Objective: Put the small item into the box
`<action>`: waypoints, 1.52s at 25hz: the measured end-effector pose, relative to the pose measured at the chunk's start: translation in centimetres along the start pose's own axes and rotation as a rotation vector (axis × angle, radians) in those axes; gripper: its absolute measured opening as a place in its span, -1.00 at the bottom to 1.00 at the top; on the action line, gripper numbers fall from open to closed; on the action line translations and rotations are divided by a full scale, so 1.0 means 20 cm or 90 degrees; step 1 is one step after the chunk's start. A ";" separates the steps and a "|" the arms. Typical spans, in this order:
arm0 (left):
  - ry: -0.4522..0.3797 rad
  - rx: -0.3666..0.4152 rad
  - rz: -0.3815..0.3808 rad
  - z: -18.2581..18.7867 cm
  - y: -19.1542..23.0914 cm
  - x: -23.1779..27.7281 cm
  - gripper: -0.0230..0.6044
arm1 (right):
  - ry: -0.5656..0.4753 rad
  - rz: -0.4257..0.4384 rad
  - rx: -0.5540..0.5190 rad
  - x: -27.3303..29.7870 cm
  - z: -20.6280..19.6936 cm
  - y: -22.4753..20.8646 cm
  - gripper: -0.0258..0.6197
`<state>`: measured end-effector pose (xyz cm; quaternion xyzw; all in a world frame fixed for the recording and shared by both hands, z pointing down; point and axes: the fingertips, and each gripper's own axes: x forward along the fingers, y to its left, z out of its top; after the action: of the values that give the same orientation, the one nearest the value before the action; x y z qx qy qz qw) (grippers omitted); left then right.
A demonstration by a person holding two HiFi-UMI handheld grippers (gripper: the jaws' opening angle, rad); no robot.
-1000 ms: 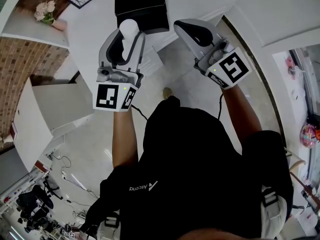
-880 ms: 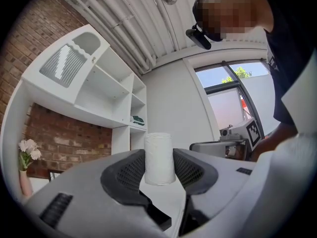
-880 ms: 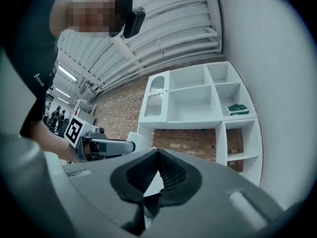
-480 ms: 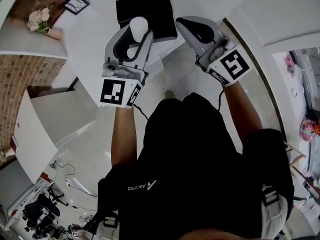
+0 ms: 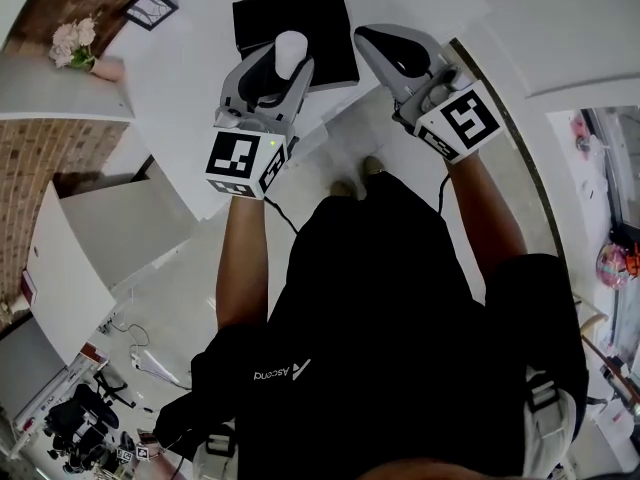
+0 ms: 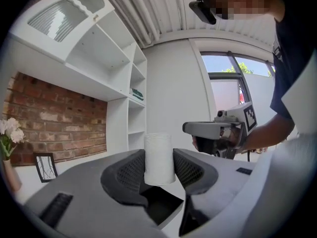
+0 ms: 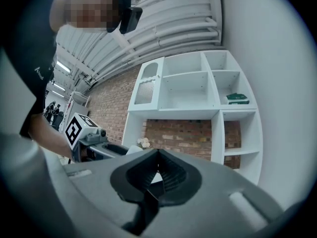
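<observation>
The small item is a white cylinder [image 5: 290, 50], standing upright between the jaws of my left gripper [image 5: 283, 60], which is shut on its sides. In the head view it hangs over the near edge of the black box [image 5: 300, 13] on the white table [image 5: 180, 68]. The left gripper view shows the cylinder [image 6: 159, 158] pinched between the dark pads, with the box's dark opening [image 6: 161, 206] below it. My right gripper [image 5: 368, 38] hovers beside the box's right edge, shut and holding nothing; in its own view the right gripper [image 7: 157, 158] has its jaws meeting.
A vase of pink flowers [image 5: 75, 40] and a small picture frame [image 5: 152, 6] stand at the table's far left by the brick wall. A white cabinet [image 5: 110, 228] sits on the floor to the left. White shelving [image 7: 198, 88] covers the wall behind the table.
Both grippers have moved forward toward the box. The cylinder, still held by the left gripper, now sits over the box's near edge.
</observation>
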<state>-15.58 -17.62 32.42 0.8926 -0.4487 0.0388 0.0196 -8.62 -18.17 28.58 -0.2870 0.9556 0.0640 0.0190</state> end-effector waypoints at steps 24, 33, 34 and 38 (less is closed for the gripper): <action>0.469 -0.069 -0.020 -0.84 0.15 0.39 -0.37 | 0.050 0.035 0.024 0.05 -0.21 -0.27 -0.92; 0.558 -0.105 -0.038 -1.03 0.18 0.47 -0.37 | 0.062 0.041 0.038 0.06 -0.30 -0.37 -0.92; 0.568 -0.106 -0.041 -1.06 0.18 0.48 -0.37 | 0.066 0.040 0.041 0.06 -0.30 -0.38 -0.92; 0.607 -0.114 -0.055 -1.15 0.18 0.51 -0.37 | 0.062 0.037 0.029 0.05 -0.36 -0.44 -0.92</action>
<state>-13.69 -26.28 56.16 0.7880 -0.3538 0.4037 0.3016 -4.58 -26.96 34.64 -0.2616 0.9645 0.0289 -0.0225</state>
